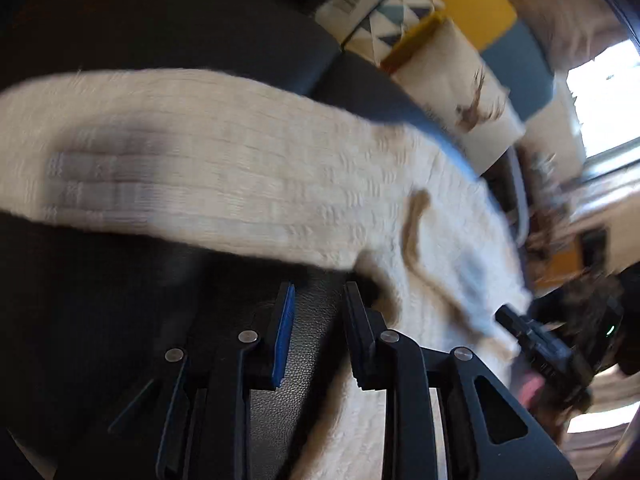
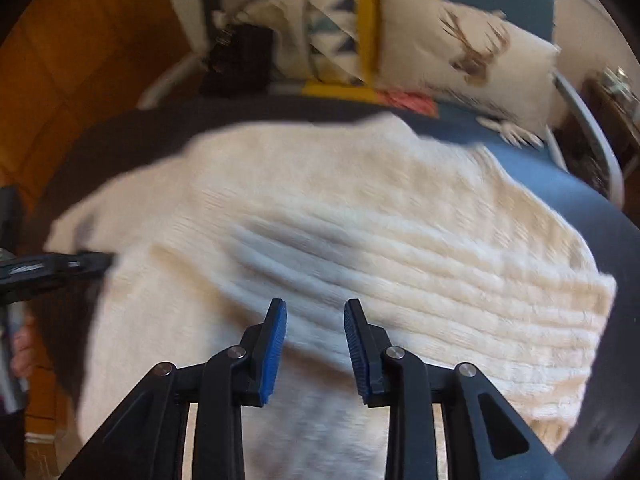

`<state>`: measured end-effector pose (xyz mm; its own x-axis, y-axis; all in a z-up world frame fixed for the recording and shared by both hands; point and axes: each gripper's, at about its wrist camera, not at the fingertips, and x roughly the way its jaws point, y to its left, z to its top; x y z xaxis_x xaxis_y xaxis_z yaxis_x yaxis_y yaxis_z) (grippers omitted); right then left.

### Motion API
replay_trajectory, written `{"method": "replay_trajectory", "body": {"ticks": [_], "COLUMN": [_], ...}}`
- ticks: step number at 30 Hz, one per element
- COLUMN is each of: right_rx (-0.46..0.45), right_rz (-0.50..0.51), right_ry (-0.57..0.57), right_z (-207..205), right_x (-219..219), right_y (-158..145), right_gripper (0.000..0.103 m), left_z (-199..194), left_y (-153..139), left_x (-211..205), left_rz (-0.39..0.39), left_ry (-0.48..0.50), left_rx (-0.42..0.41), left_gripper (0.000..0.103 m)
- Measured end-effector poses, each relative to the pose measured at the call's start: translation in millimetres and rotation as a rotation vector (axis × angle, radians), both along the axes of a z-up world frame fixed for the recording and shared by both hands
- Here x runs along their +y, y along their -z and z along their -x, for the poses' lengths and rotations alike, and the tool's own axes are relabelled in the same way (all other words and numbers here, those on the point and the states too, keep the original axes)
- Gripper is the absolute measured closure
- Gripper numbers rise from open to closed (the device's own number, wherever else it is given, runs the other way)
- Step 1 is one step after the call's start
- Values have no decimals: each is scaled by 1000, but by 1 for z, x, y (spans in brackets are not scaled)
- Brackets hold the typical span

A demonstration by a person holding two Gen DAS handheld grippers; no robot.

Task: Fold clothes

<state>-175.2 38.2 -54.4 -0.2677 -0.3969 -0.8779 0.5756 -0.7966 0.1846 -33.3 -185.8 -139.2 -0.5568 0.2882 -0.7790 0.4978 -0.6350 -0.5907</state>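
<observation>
1. Blue-padded black fingers of the right gripper [image 2: 315, 344] are seen apart, nothing clamped, hovering over the cream ribbed knit sweater [image 2: 320, 240].
2. Blue-padded black fingers of the left gripper [image 1: 318, 332] are likewise held apart and empty, above the black leather-grained surface [image 1: 272, 412] at the sweater's near edge.
3. The sweater is spread flat on that dark surface; one sleeve [image 1: 160, 160] is stretched far-left of the left gripper, which is judged nearer to it.
4. Soft, chunky ribbing is noted; heavy blur throughout.

One cream knit sweater [image 2: 320, 248], spread at centre. Two cushions [image 2: 472, 60] at twelve o'clock. Two grippers: left gripper [image 1: 318, 300], right gripper [image 2: 316, 316]. One black leather seat [image 1: 160, 40].
</observation>
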Motion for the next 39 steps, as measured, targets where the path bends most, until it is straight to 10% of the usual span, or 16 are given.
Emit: {"method": "replay_trajectory", "body": {"ticks": [8,14,22,25,34,39], "right_rx": [2,-320,-339,-358,-275,-280], "right_rz": [-51,514,783,516,592,378], "right_ry": [-30,172,425,510,422,480], "right_z": [7,-19,-7,6,31,74], "right_x": [-54,38,138,141,116,100], "right_y": [22,39,52,64,30,49], "right_gripper": [73,73,71,77,72,75], "left_z": [33,80,80,72,79,87], "left_y": [-17,24,41,47,5,33], "left_x": [42,81,75,69,71,51], "left_rz": [-148,-214,-273,-298,-287,-262], "left_ry": [144,194,56,30,60,-57], "left_rx": [147,-6,-22,-24,133,-73], "left_gripper": [77,76,76,82,72,78]}}
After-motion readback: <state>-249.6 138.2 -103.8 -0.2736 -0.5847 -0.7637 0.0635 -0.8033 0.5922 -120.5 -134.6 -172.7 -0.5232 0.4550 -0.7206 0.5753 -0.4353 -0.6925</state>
